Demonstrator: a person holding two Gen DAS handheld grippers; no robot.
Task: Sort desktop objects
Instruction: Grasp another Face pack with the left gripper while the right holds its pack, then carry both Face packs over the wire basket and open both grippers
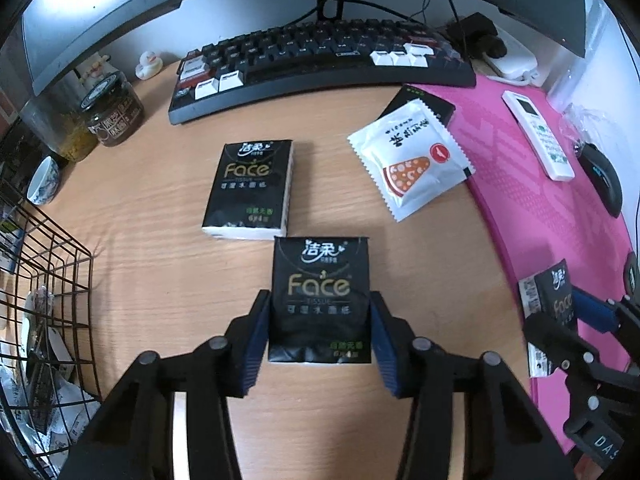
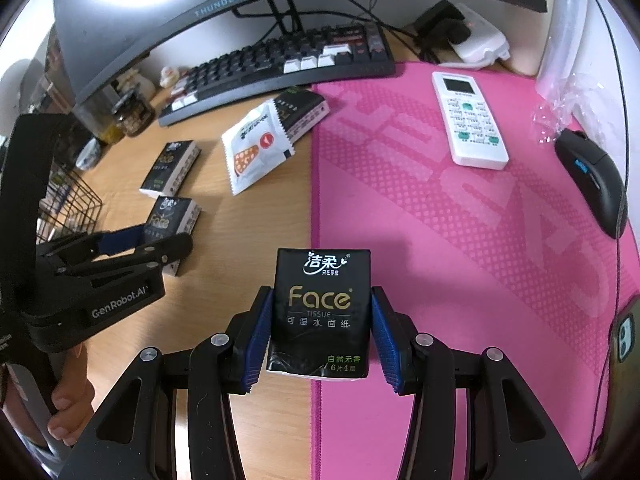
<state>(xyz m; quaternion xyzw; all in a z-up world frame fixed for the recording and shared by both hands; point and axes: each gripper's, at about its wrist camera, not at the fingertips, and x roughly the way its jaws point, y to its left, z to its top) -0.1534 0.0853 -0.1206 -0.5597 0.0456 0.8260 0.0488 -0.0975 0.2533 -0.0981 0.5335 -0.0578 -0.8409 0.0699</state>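
Sorting is partly done, I judge: the black wire basket [image 1: 52, 280] at the wooden desk's left edge holds packets; each gripper, left gripper [image 1: 318, 328] and right gripper [image 2: 322, 328], is clamped on a black Face tissue pack; a third black tissue pack [image 1: 250, 188] and white sachet [image 1: 410, 156] remain mid-desk.

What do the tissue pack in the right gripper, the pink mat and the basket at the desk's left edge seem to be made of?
Tissue pack: glossy black plastic film, judging by its sheen and creases, white tissue showing at the bottom edge.
Pink mat: probably fabric-topped, matte, woven dot texture.
Basket: thin dark metal wire, open grid.
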